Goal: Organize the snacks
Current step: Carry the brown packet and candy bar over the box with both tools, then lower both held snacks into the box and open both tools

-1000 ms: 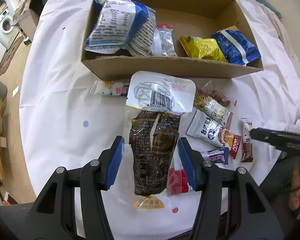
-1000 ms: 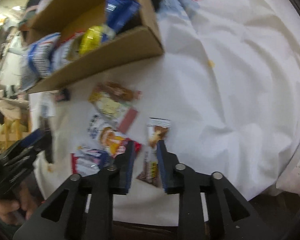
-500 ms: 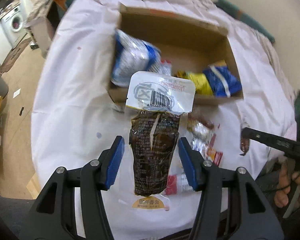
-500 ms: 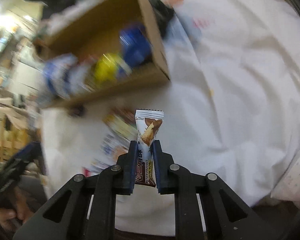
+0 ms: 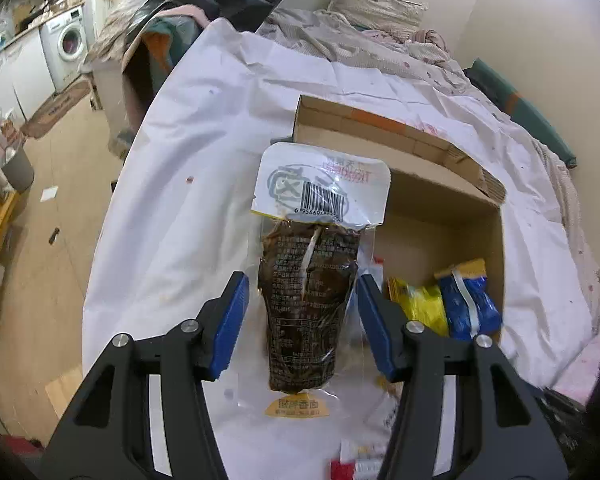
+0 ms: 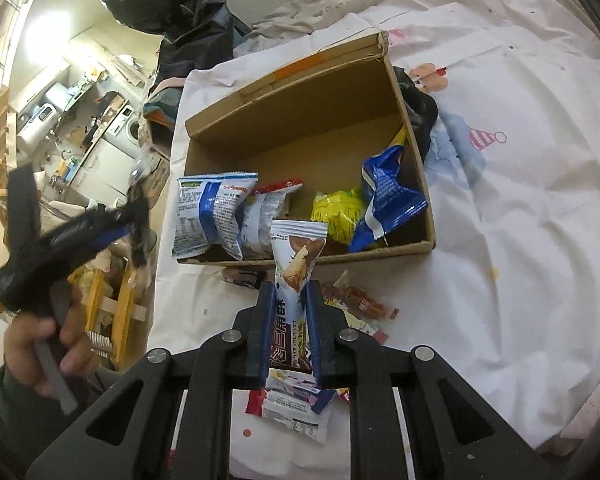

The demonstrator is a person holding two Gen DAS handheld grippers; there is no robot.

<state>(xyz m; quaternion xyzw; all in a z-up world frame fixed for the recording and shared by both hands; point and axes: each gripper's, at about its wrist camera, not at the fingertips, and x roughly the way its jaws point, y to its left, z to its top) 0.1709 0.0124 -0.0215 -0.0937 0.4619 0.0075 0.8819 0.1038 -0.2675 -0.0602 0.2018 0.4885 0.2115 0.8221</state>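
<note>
Moved: both packets are up off the white sheet now; the right gripper [image 6: 287,320] has just closed its jaws on the chocolate wafer bar [image 6: 294,280].
Left gripper [image 5: 298,322]: jaws part-way apart, clamping the clear edges of the dark vacuum-packed snack [image 5: 308,304], poised above the cardboard box [image 5: 452,184].
Bar: upright, just short of the box's near wall.
Handling: both look light, with slippery film; the wafer likely crushes, so pinch mid-length gently.

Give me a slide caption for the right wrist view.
Right gripper holds a snack bar before the cardboard box of snacks.
</note>
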